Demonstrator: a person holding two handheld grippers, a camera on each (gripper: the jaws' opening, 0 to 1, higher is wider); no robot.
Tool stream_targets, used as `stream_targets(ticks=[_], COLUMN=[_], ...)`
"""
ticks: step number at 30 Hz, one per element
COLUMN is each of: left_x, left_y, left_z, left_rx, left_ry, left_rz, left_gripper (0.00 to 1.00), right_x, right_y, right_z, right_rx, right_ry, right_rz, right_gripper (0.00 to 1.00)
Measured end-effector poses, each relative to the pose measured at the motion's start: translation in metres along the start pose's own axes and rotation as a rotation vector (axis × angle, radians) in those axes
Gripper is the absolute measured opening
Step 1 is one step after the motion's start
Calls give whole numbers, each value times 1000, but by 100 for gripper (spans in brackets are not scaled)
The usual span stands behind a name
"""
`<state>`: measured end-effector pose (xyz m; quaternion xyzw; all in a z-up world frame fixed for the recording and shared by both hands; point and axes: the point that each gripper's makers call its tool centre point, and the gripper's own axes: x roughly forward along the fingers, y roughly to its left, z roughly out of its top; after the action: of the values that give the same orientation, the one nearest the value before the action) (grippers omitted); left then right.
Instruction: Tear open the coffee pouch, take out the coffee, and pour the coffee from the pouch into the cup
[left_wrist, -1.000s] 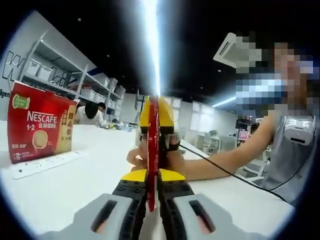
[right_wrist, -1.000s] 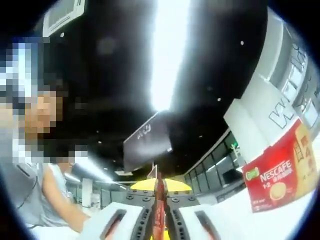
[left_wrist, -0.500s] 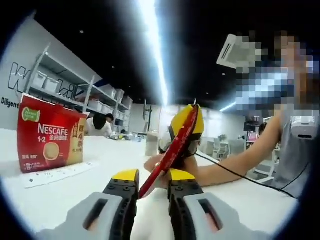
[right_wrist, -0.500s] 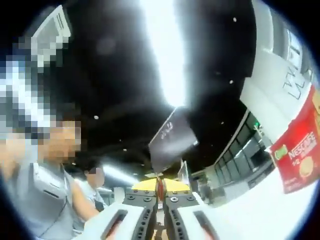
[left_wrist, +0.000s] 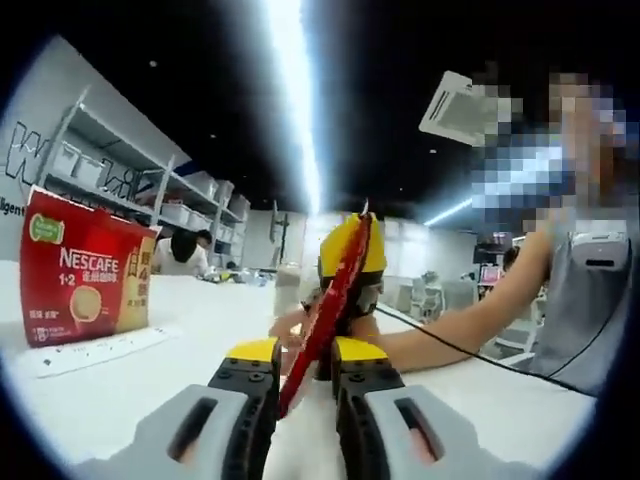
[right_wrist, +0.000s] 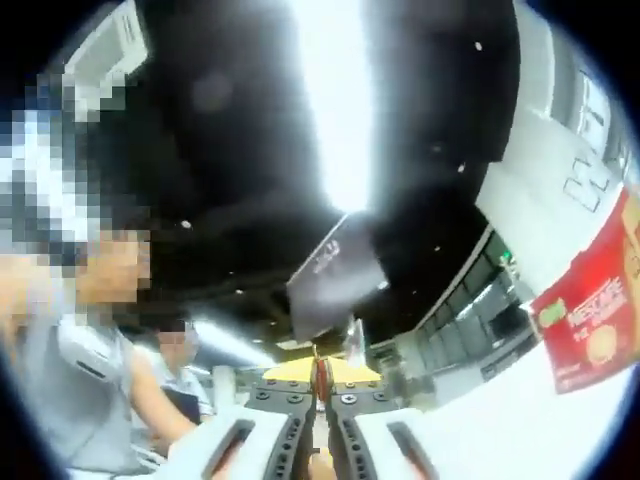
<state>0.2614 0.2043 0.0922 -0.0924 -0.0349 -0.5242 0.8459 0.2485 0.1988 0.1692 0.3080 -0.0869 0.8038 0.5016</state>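
Note:
A thin red coffee pouch (left_wrist: 330, 300) slants up from between my left gripper's (left_wrist: 305, 352) jaws, which stand apart with a gap on either side of it. Its upper end is pinched in the yellow-tipped right gripper (left_wrist: 348, 248), held by a person's hand (left_wrist: 292, 325) just past my jaws. In the right gripper view, the right gripper (right_wrist: 320, 385) is shut on the pouch (right_wrist: 320, 372), seen edge-on as a red sliver. A pale cup (left_wrist: 288, 288) stands on the white table (left_wrist: 150, 380) behind the pouch.
A red Nescafe box (left_wrist: 80, 270) stands at the left on the table, also seen as the Nescafe box (right_wrist: 590, 320) at the right edge. A white power strip (left_wrist: 85, 345) lies in front of it. The person (left_wrist: 570, 300) sits at the right. Shelving lines the far wall.
My left jaws, shut on the pouch a second ago, now stand apart. The pouch has tilted to the right, its top in the right gripper. Both cameras have shifted slightly.

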Motion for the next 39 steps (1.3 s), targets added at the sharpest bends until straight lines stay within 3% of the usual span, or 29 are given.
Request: stream_targets(ticks=[4, 7, 12, 17, 22, 25, 27, 28, 33, 36, 39], left_x=[2, 3, 6, 5, 2, 4, 2, 0, -7, -8, -8], left_y=[-10, -14, -17, -10, 1, -7, -2, -6, 1, 1, 3], left_z=[1, -3, -7, -8, -7, -9, -9, -8, -1, -7, -11], left_rx=[-27, -59, -113, -125, -136, -100, -30, -28, -52, -93, -79], left_ry=[-11, 22, 40, 42, 32, 53, 67, 61, 36, 54, 75], left_rz=[-41, -61, -69, -20, -12, 10, 84, 80, 99, 109, 137], left_gripper=[17, 13, 13, 12, 12, 12, 12, 12, 12, 11, 10], right_x=[4, 1, -7, -9, -12, -16, -19, -20, -23, -25, -29], right_y=[-11, -18, -24, -32, -31, -29, -25, -25, -26, -33, -44], right_z=[-1, -3, -2, 2, 5, 6, 5, 5, 4, 1, -1], right_rx=[-135, -276, -354, -311, -290, -252, -245, -245, -255, -248, -257], right_ry=[-5, 0, 49, 32, 18, 14, 32, 35, 46, 59, 73], right_rz=[-93, -160, -241, -274, -287, -302, -306, -309, -322, -346, -381], right_gripper=[4, 4, 4, 4, 4, 4, 3, 3, 4, 4, 4])
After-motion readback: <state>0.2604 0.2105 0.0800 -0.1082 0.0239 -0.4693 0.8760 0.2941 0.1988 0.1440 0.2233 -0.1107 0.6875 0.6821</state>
